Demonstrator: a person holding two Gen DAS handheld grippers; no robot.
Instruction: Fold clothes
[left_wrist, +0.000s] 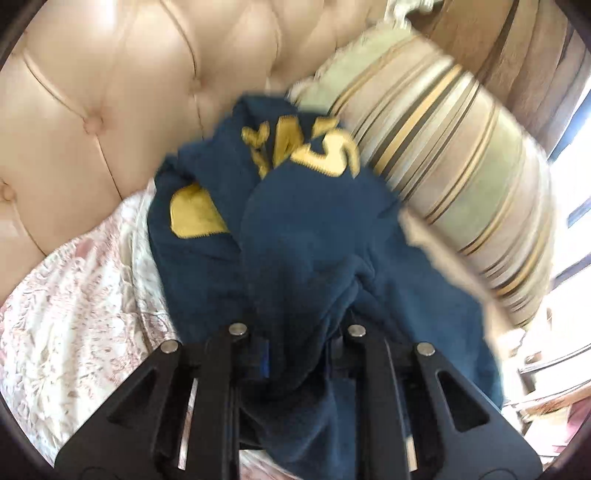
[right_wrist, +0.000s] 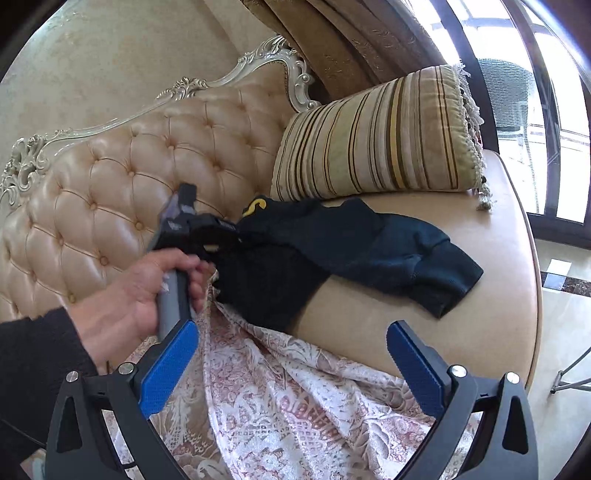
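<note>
**On the tufted sofa, a navy garment in the left grip**

Against the sofa's (right_wrist: 110, 192) far buttoned back lies the navy sweatshirt (right_wrist: 351, 236), its yellow letters too folded to read. Left gripper (left_wrist: 295, 354) is pinched onto its bunched cloth — right gripper (right_wrist: 291, 365) hangs wide, holding nothing. A striped cushion (right_wrist: 373, 147) sits beyond, a patterned throw (right_wrist: 295, 406) nearer; windows at right.

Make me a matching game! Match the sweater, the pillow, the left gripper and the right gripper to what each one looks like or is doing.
Things:
1. sweater
2. pillow
3. left gripper
4. right gripper

Descriptions:
A. striped, leaning on the sofa back
B. open, holding nothing
C. dark blue with yellow letters
D. pinching dark blue cloth

Pairs: 1-C, 2-A, 3-D, 4-B
</note>
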